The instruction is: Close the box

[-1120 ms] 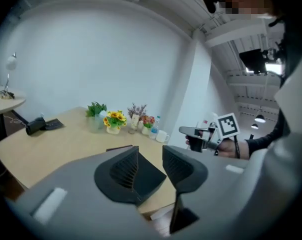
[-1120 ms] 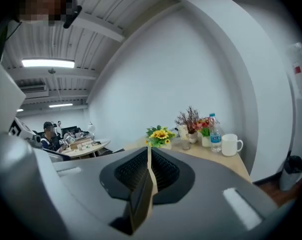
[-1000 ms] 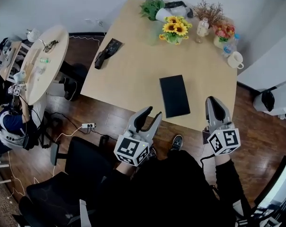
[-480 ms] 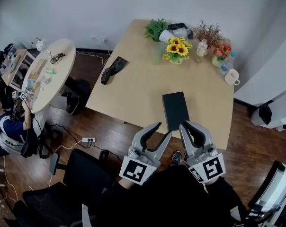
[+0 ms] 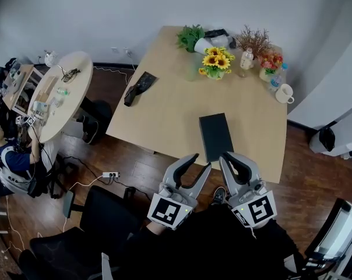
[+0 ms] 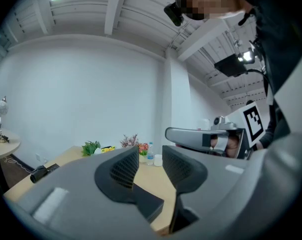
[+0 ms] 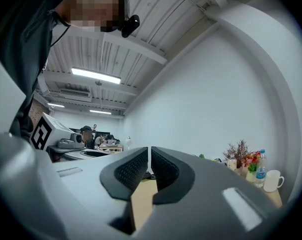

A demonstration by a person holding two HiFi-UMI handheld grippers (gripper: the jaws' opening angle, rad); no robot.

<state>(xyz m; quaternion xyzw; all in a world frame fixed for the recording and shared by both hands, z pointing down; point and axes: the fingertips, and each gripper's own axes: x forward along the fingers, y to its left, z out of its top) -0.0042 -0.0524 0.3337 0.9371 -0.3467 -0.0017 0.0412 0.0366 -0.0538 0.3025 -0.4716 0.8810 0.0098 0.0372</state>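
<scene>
A flat black box [image 5: 215, 136] lies on the wooden table [image 5: 164, 109] near its front edge, with its lid down. Both grippers hover side by side just before that edge, short of the box and apart from it. My left gripper [image 5: 194, 163] is open with nothing between its pads; in the left gripper view [image 6: 151, 163] a corner of the box [image 6: 148, 204] shows below the jaws. My right gripper [image 5: 234, 159] is shut, and the right gripper view [image 7: 150, 159] shows its pads nearly touching and empty.
At the table's far end stand sunflowers [image 5: 217, 60], a bottle [image 5: 246, 60], more flowers [image 5: 272, 60] and a white mug [image 5: 284, 94]. A black object [image 5: 138, 86] lies at the table's left edge. A round table [image 5: 59, 92] and a seated person [image 5: 13, 162] are at the left. A black chair [image 5: 100, 214] is below.
The right gripper has swung left from the table's right front corner to sit beside the left gripper. The left gripper has edged right. Little differs over the last half second.
</scene>
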